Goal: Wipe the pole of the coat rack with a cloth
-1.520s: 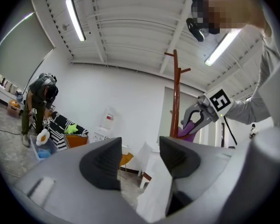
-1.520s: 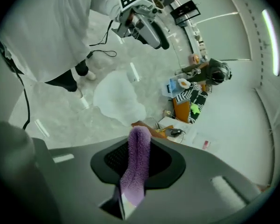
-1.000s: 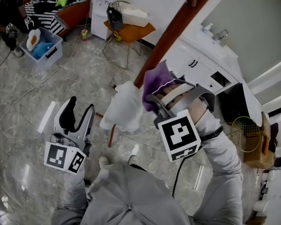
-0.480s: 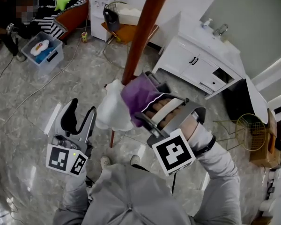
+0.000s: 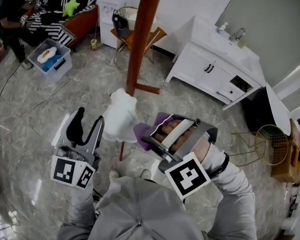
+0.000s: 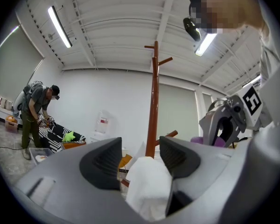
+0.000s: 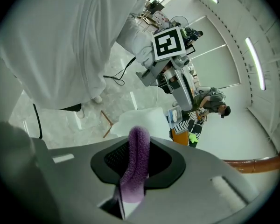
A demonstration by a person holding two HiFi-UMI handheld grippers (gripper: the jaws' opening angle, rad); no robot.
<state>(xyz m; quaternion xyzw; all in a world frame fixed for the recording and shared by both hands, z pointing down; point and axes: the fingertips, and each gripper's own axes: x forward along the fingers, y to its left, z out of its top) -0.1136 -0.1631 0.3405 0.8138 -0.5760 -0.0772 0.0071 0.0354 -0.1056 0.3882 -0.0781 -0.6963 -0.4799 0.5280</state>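
The coat rack's brown pole (image 5: 140,39) rises at the top centre of the head view. A white bundle of fabric (image 5: 120,116) covers its lower part. My right gripper (image 5: 151,130) is shut on a purple cloth (image 5: 141,130), just right of the white bundle and below the bare pole. In the right gripper view the purple cloth (image 7: 136,164) stands pinched between the jaws. My left gripper (image 5: 87,126) is open at the lower left, its right finger beside the white bundle. In the left gripper view the pole (image 6: 152,101) stands beyond the jaws, with the white bundle (image 6: 147,185) close in front.
A white cabinet with a sink (image 5: 215,69) stands to the right, and a wire basket (image 5: 272,144) is at the far right. Behind the pole is an orange side table (image 5: 155,34). A storage box (image 5: 50,59), a striped sofa (image 5: 65,9) and a person (image 5: 12,19) are at the upper left.
My right gripper has come down along the pole with the purple cloth, from beside the bare wood to beside the white bundle. The left gripper has stayed open and hardly moved.
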